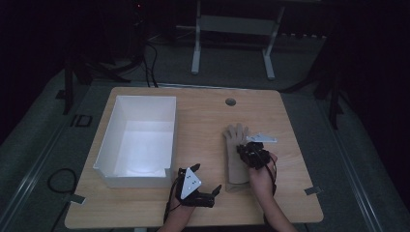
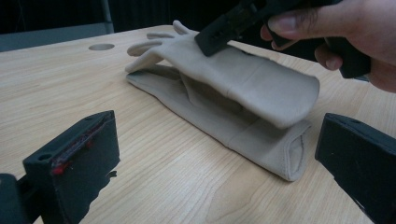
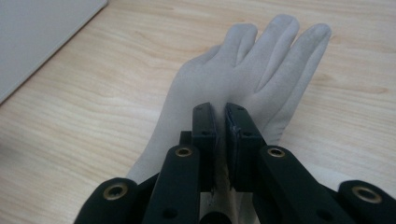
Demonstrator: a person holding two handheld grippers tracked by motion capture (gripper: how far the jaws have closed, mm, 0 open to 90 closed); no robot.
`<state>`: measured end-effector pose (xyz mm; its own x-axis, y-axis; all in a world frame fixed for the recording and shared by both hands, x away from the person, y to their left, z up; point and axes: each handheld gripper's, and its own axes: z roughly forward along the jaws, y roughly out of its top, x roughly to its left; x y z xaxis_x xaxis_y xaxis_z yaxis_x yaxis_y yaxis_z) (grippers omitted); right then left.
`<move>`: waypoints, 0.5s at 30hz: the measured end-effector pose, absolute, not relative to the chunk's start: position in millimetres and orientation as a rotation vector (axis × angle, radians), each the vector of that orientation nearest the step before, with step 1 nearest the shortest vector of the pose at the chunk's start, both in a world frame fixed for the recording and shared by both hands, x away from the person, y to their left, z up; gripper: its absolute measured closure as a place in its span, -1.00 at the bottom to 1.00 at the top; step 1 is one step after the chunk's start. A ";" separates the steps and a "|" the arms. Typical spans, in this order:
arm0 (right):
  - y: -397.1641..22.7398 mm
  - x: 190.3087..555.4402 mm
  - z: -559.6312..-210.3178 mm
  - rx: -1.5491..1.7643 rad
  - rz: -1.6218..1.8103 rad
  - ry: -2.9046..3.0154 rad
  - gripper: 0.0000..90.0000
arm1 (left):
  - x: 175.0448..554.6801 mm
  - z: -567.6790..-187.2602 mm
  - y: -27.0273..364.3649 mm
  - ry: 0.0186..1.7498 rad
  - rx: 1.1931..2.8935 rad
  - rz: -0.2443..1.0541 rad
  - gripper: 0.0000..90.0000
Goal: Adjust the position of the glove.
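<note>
We have the right gripper (image 3: pixel 220 135) pinching the upper layer of the beige glove (image 1: pixel 237 154), its jaws nearly together with a fold of fabric between them, so the cuff end lifts off the lower layer while the fingers stay flat on the counter (image 1: pixel 145 208). The glove lies right of the white box (image 1: pixel 138 140). Our left gripper (image 2: pixel 215 154) waits low by the cuff, jaws wide and holding nothing. To do this well, we judge we should keep the pinch firm, lift slowly, and bring the left jaws onto the free cuff edge before the fabric sags or slips.
</note>
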<state>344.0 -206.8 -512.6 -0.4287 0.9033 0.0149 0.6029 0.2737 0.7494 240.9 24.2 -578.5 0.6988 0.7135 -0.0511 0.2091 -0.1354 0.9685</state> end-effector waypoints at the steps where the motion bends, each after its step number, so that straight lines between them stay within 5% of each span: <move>1: -206.3 343.3 -513.9 1.360 0.968 2.135 0.85 | 241.0 -578.5 24.2 0.750 1.688 0.514 -1.00; 15: -207.5 339.7 -532.1 1.400 0.970 2.188 0.81 | 240.8 -578.5 24.1 0.749 1.690 0.515 -1.00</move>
<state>339.7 -207.5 -532.1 -0.4400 0.8962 0.0570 0.6442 0.2708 0.7153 240.8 24.1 -578.5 0.6990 0.7134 -0.0497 0.2083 -0.1365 0.9685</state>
